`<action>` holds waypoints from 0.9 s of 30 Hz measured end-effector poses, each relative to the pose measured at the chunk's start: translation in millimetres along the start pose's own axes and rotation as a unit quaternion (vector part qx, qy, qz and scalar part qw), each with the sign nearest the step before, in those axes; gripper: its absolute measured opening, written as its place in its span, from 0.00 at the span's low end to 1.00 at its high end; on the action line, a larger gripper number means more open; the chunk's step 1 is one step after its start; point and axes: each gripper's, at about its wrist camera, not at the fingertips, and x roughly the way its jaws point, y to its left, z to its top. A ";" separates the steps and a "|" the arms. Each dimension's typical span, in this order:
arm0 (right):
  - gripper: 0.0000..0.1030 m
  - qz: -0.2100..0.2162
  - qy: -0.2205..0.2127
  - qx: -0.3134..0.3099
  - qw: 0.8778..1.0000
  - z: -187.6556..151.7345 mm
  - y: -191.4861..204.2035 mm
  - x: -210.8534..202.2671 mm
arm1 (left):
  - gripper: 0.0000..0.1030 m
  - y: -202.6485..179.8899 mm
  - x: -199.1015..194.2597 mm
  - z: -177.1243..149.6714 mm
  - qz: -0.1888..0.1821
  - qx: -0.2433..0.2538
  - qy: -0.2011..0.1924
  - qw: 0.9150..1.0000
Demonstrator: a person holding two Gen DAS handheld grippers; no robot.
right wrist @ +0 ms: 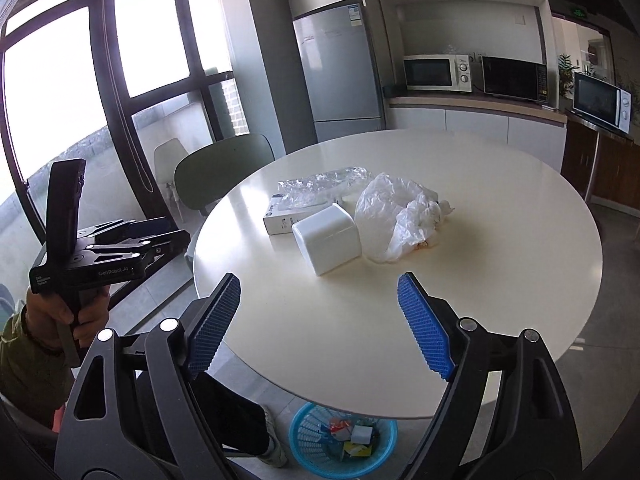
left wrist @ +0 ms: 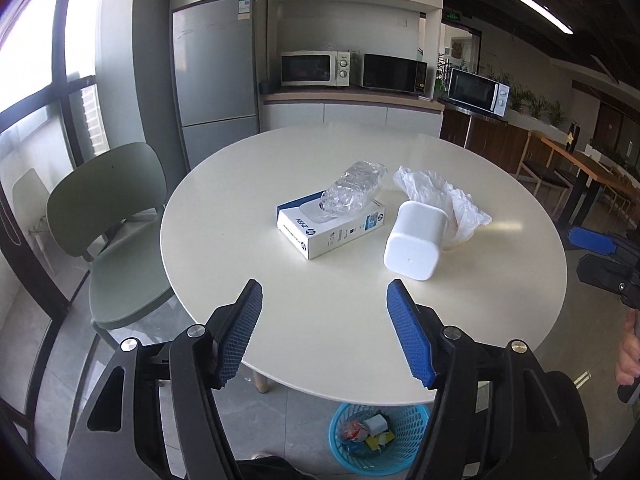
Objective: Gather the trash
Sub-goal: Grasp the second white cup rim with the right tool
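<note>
Both claws, left claw [left wrist: 324, 284] and right claw [right wrist: 319, 278], gape (nothing held) above the table [left wrist: 320, 320].

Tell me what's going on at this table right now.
A person holds both tools open over the near edge of the round table, gripping nothing: left tool, right tool. Four bits of trash lie mid-table: a crushed bottle resting on a box, a tipped white container and a plastic bag. The blue bin below already holds some trash.
</note>
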 end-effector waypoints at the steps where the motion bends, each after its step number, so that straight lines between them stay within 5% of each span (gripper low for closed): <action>1: 0.75 0.006 0.003 -0.003 1.000 3.8 -1.5 4.9 | 0.63 -0.1 3.4 3.0 -0.001 0.001 0.001 1.000; 27: 0.70 0.098 0.140 -0.012 0.985 61.0 -36.0 142.9 | 0.71 12.1 80.7 73.9 -0.046 0.007 0.043 0.998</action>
